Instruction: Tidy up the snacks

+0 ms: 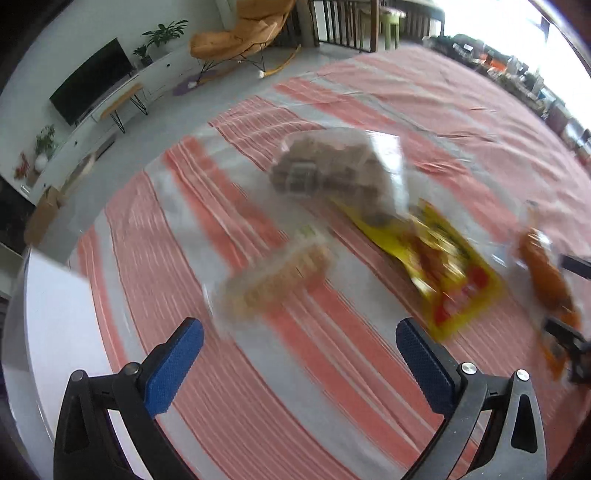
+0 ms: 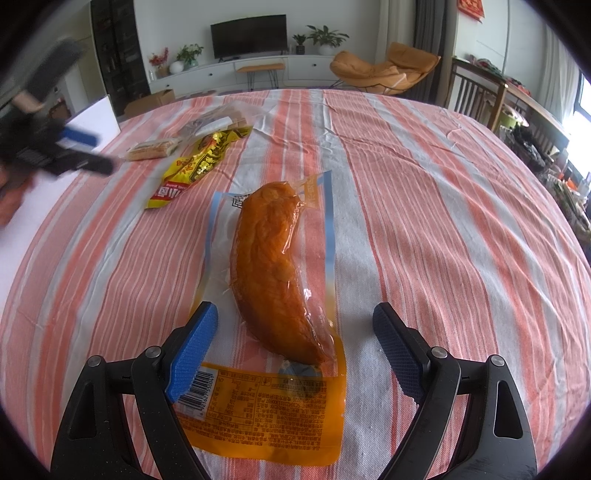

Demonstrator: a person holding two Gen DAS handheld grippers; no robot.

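Snacks lie loose on the striped tablecloth (image 2: 424,206), none yet grouped. Right gripper (image 2: 295,343) hovers wide open over the vacuum-packed sausage (image 2: 275,258), gripping nothing. Left gripper (image 1: 299,354), also wide open and empty, is near the cracker pack (image 1: 277,280) and yellow packet (image 1: 443,266).

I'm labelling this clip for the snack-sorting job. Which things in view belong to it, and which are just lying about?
Belong to the job:
- vacuum-packed orange sausage
- yellow snack packet
- small cracker pack
- clear bag of brown biscuits

Just lying about:
- striped tablecloth
- television
- orange lounge chair
- potted plants
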